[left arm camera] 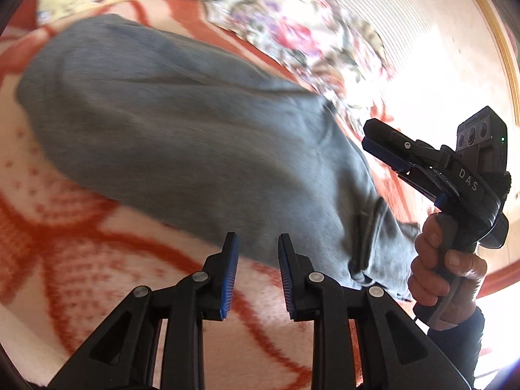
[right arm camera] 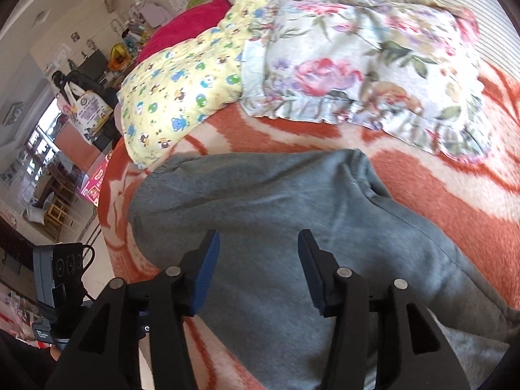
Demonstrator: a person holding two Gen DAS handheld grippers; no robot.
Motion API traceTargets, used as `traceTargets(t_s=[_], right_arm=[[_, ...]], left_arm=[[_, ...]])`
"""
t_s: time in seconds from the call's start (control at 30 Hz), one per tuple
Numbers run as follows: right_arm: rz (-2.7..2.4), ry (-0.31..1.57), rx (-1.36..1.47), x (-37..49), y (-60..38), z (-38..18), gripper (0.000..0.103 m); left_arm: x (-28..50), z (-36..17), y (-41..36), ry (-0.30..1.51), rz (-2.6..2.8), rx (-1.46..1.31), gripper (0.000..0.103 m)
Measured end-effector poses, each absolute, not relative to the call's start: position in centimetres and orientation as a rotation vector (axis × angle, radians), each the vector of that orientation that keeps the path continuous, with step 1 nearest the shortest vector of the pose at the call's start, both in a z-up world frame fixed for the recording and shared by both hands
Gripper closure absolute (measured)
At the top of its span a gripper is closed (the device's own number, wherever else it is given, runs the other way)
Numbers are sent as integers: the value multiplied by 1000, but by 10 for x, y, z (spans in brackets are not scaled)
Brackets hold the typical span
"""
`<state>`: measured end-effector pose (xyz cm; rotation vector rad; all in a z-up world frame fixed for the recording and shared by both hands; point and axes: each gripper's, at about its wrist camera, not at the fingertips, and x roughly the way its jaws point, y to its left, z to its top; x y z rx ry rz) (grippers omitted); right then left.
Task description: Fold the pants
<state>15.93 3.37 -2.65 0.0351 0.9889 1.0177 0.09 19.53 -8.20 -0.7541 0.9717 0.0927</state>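
Nearest in the left wrist view, the left gripper [left arm camera: 258, 243] hangs above the blanket [left arm camera: 65, 260], which is cream with orange-red patterns. Its two blue-padded fingers stand a little apart, and nothing is between them; they do not touch the cloth. Just beyond its tips lies the lower edge of the grey pants [left arm camera: 169, 123]. They lie on the blanket as a broad, folded bundle with soft creases, and the end with a seam and a hem is turned toward the right side of this view.

To the right of the pants, the right gripper [left arm camera: 369, 141] is raised above the blanket, held by a hand [left arm camera: 445, 266] in a dark sleeve. From this side its pads look close to each other. In the right wrist view, however, the right gripper [right arm camera: 258, 247] has its fingers clearly apart, with empty space between them, and the grey pants [right arm camera: 260, 201] are spread under them without contact.

Farther on the blanket, past the far edge of the pants, lies a floral pillow [right arm camera: 357, 65] with a frilled border, and beside it a yellow pillow [right arm camera: 182, 87] with small animal prints. Behind the yellow one a pink cushion [right arm camera: 195, 16] shows. Beyond the blanket's left edge, a furnished room is visible, blurred.
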Motion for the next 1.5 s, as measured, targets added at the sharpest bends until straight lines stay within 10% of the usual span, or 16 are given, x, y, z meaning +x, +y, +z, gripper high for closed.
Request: traceTargets(t_s=[1.37,1.43,1.5], right_arm=[[1362,1082,-640,175,363,-75,39],[1352,1068,-649,172,366,-82,45],[1355,1053,-618,171,365,-81,76]], left_arm=[[-31,-130,345,743,324,-1226,62],[-26,-130,346,739,337,-1215,69],[-20,-129,345,757,367,-1170,86]])
